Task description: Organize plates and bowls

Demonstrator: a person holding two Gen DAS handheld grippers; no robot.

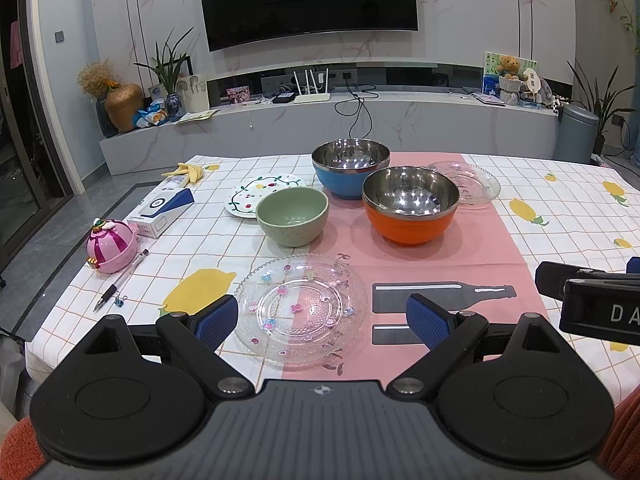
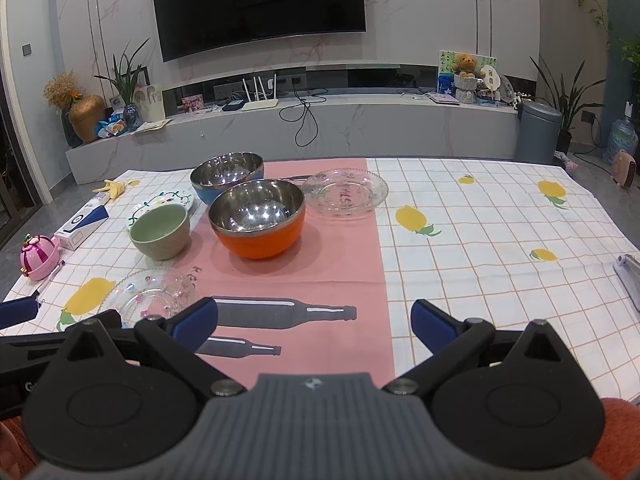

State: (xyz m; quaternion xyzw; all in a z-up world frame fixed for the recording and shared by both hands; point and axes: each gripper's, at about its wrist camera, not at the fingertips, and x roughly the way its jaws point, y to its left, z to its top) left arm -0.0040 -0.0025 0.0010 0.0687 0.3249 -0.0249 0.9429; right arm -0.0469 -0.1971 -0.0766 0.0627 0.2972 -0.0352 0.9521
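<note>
My left gripper [image 1: 322, 320] is open, its blue pads either side of a clear glass plate [image 1: 301, 309] with small coloured flowers, near the table's front edge. Behind it sit a green bowl [image 1: 292, 216], an orange steel-lined bowl [image 1: 411, 204], a blue steel-lined bowl [image 1: 351, 168], a white painted plate [image 1: 262, 194] and a second glass plate [image 1: 466, 182]. My right gripper [image 2: 314, 322] is open over the pink runner with nothing between its fingers. From there I see the orange bowl [image 2: 258, 220], green bowl [image 2: 160, 231], blue bowl [image 2: 226, 176] and both glass plates [image 2: 345, 193] [image 2: 154, 296].
On the left lie a pink toy case [image 1: 110, 246], a pen [image 1: 120, 280], a binder clip [image 1: 120, 300], a white-blue box [image 1: 162, 210] and a banana peel [image 1: 188, 170]. A grey object [image 2: 630, 276] sits at the table's right edge. The right gripper's body [image 1: 592, 296] shows at the left view's right side.
</note>
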